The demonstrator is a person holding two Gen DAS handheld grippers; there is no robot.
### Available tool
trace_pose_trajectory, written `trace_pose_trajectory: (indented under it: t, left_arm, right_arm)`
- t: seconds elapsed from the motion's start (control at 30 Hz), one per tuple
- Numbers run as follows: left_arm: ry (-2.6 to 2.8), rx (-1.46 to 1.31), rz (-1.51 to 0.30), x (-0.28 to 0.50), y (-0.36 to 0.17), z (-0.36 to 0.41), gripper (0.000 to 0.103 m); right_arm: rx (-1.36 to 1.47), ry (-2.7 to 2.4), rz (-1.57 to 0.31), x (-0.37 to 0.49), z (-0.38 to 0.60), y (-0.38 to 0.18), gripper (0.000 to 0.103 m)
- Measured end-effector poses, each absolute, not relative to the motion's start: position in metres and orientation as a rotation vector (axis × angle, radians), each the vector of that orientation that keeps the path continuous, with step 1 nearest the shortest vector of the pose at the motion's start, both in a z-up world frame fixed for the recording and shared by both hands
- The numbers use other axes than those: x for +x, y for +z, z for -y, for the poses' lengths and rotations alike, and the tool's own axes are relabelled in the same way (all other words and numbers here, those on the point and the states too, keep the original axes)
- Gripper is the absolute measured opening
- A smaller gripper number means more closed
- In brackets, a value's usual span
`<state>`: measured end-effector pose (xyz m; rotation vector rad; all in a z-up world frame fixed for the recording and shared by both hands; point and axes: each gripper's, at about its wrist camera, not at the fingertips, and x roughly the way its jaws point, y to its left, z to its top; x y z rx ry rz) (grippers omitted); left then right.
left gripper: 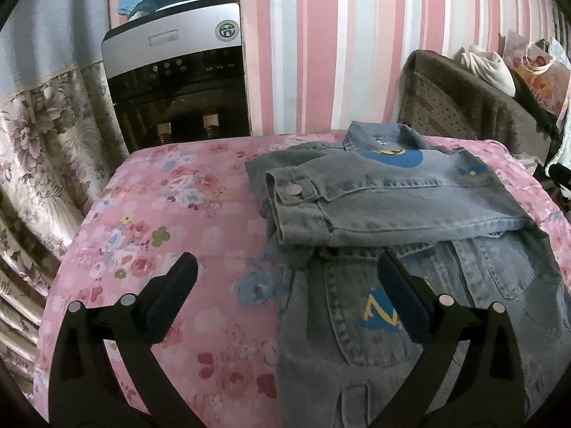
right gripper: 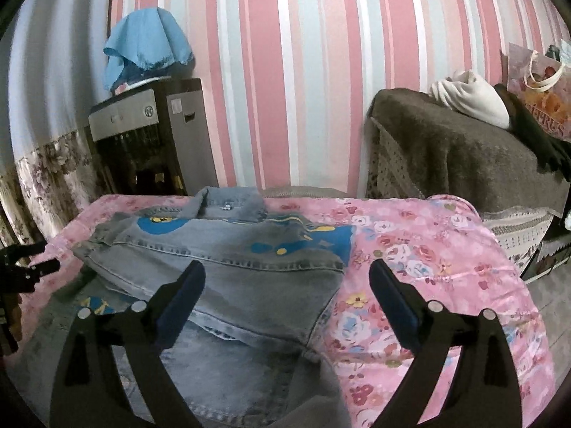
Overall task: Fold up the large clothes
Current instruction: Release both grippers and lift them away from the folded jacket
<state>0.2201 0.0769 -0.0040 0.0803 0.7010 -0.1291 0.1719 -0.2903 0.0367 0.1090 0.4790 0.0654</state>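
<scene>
Denim jacket (left gripper: 410,192), sleeves lying folded across on floral bedspread (left gripper: 160,214); left gripper (left gripper: 285,285) and right gripper (right gripper: 287,285) hovering wide, empty, needing matched hem corners for an even fold.

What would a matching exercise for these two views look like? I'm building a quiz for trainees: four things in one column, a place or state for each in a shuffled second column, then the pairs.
Things
1. denim jacket
2. blue cloth
3. left gripper
4. white bundle

Places or states
A. draped over the top of the water dispenser
B. lying on the brown-covered furniture at the right
C. open, holding nothing
D. partly folded on the pink floral cover

Pairs: 1-D, 2-A, 3-C, 4-B
</scene>
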Motion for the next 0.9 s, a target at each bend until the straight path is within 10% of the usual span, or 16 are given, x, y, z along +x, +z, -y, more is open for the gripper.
trace_pose_trajectory:
  t: [0.9]
  left_arm:
    - [-0.095,0.010,-0.627,0.117,0.002,-0.079,0.100]
  right_arm:
    - [0.082,-0.025,-0.440,0.069,0.278,0.033,0.101]
